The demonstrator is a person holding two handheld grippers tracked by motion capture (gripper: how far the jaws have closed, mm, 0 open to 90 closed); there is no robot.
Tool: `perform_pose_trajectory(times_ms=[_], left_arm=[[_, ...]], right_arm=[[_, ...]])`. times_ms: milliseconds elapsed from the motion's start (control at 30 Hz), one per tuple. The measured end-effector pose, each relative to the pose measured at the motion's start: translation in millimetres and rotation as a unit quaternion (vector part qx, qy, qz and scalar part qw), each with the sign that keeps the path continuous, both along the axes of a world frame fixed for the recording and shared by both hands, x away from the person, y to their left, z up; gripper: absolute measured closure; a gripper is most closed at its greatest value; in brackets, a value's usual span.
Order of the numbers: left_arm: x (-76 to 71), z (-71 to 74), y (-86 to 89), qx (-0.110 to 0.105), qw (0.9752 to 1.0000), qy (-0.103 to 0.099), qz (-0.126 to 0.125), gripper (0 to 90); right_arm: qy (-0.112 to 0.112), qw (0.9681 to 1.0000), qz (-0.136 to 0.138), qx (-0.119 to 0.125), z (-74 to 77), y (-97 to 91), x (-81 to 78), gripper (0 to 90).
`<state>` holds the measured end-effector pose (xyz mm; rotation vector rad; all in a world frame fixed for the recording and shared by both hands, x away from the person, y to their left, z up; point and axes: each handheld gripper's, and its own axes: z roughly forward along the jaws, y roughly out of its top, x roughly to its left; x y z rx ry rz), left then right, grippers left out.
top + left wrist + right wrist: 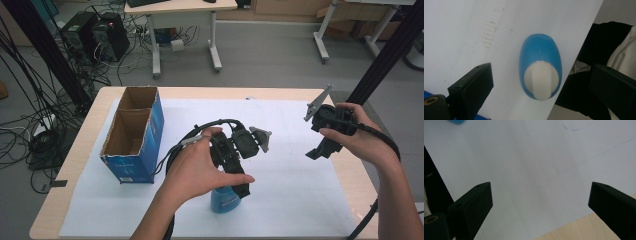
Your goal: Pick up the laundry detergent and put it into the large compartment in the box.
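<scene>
A light wooden table (60,200) carries a large white paper sheet (290,200) that covers most of its top. On the left part of the sheet stands an open blue cardboard box (150,130) with a brown inside, split by a divider into two compartments; both look bare as far as the high view shows.

The person's left hand (200,167) holds the black left gripper (235,190) near the middle of the near edge of the sheet, pointing down over a small blue plastic bottle with a white cap (223,201). In the left gripper view the bottle (540,72) stands upright on the white sheet, seen from above, with its white cap towards the camera. It lies between the two black jaws, which stand spread wide on either side and do not touch it. A black cable (192,132) loops away from this gripper towards the box.

The person's right hand (362,137) holds the black right gripper (317,152) raised above the right part of the sheet, well apart from the bottle. In the right gripper view its jaws are spread wide with bare white sheet (529,170) between them, faint pen lines drawn on it, and a strip of the wooden table edge (574,230) at the lower right.
</scene>
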<state>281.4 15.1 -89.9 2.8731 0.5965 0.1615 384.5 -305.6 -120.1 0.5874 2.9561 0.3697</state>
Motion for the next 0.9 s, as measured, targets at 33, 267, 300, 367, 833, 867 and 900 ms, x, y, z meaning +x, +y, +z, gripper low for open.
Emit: perform_pose_trajectory(times_ms=[33,267,300,367,833,867,900], left_arm=[[0.7,-3.1,0.2,0.000,1.0000,0.002,0.000,5.5],[5.8,-21.9,-6.0,0.014,0.9998,0.011,0.000,6.2],[6.4,-23.7,-6.3,0.013,0.9998,0.013,0.001,6.2],[6.7,-27.1,-7.7,0.015,0.9998,0.015,-0.001,6.3],[13.3,-44.0,-14.8,0.037,0.9990,0.024,0.010,16.5],[14.5,-44.0,-15.7,0.040,0.9989,0.025,0.004,18.3],[15.0,-44.3,-16.2,0.041,0.9988,0.027,0.005,19.2]], right_arm=[[0.000,1.0000,-0.001,-0.001,-0.1,0.0,0.2,5.5],[0.005,1.0000,-0.002,-0.001,-4.0,-0.4,2.8,5.5],[0.005,1.0000,-0.002,-0.001,-4.0,-0.4,2.8,5.5],[0.007,1.0000,-0.002,-0.001,-4.8,-0.6,4.0,5.5],[0.011,0.9999,-0.004,-0.002,-9.2,-0.4,8.5,5.5],[0.011,0.9999,-0.004,-0.002,-9.5,-0.7,8.8,5.5],[0.012,0.9999,-0.005,-0.002,-9.7,-0.7,9.0,5.5]])
